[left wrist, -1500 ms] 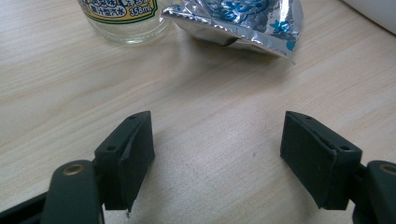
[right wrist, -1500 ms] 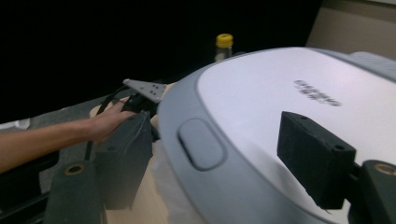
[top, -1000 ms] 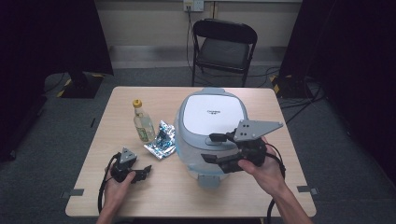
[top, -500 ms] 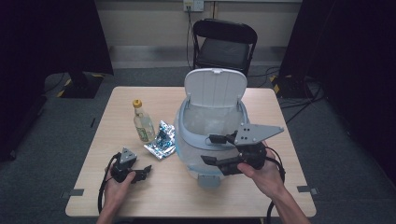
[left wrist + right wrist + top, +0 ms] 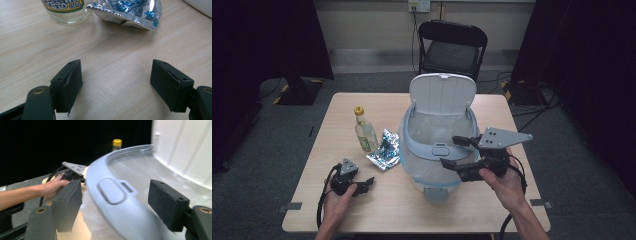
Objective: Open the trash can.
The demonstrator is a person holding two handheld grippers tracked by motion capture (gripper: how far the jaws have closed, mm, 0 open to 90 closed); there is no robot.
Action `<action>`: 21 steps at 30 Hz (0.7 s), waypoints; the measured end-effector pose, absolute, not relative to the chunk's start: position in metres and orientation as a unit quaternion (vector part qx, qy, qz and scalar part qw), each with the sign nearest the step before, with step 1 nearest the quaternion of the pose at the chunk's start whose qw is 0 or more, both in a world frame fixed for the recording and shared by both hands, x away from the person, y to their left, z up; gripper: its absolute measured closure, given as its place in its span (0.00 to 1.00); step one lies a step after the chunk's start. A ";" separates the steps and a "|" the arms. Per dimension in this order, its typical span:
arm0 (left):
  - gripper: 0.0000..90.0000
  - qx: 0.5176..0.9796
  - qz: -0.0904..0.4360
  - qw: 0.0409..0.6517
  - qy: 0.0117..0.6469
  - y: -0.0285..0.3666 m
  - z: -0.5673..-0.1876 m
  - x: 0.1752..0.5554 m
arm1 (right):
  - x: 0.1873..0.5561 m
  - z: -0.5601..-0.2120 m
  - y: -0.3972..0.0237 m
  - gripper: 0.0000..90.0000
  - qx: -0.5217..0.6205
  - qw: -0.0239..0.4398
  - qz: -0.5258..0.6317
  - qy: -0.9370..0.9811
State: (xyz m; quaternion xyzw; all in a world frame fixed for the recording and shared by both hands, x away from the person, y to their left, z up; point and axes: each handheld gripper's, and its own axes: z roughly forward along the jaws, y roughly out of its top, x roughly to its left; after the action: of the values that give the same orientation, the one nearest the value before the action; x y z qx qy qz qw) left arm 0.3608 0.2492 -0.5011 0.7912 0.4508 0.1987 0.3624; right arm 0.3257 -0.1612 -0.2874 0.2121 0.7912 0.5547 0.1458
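Observation:
A grey-blue bin stands mid-table with its white lid swung upright and a clear liner inside. My right gripper hovers at the bin's front rim. Its jaws have just been opening and stand open on either side of the rim's latch button, and the pads touch nothing. At the table's front left my left gripper rests low over bare wood, open and empty. Beyond it are a clear bottle with a yellow cap and a crumpled foil wrapper.
The wooden table sits on grey carpet, with a black folding chair behind its far edge. The bottle's base and the foil wrapper lie just ahead of the left jaws. The other hand and left gripper lie past the bin.
The bin's lid, flat and closed a second ago, has swung up and now stands upright. Both hands have stayed about where they were.

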 end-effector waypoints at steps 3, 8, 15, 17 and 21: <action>0.28 0.791 0.199 0.362 0.451 0.249 -0.501 0.361 | 0.335 -0.286 -0.168 0.29 0.234 0.161 0.558 0.780; 0.28 0.792 0.199 0.362 0.450 0.250 -0.501 0.361 | 0.349 -0.285 -0.176 0.30 0.262 0.178 0.555 0.769; 0.28 0.796 0.197 0.360 0.446 0.250 -0.501 0.361 | 0.375 -0.287 -0.194 0.29 0.325 0.238 0.528 0.748; 0.28 0.796 0.198 0.360 0.445 0.251 -0.501 0.361 | 0.382 -0.289 -0.200 0.29 0.341 0.248 0.524 0.740; 0.28 0.795 0.197 0.361 0.446 0.250 -0.501 0.361 | 0.399 -0.298 -0.214 0.24 0.377 0.254 0.521 0.723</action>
State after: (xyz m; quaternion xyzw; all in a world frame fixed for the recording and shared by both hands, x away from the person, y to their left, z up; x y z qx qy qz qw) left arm 0.3609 0.2503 -0.5009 0.7949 0.4464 0.1969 0.3607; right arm 0.3989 -0.2143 -0.2975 0.3766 0.7227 0.5207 0.2543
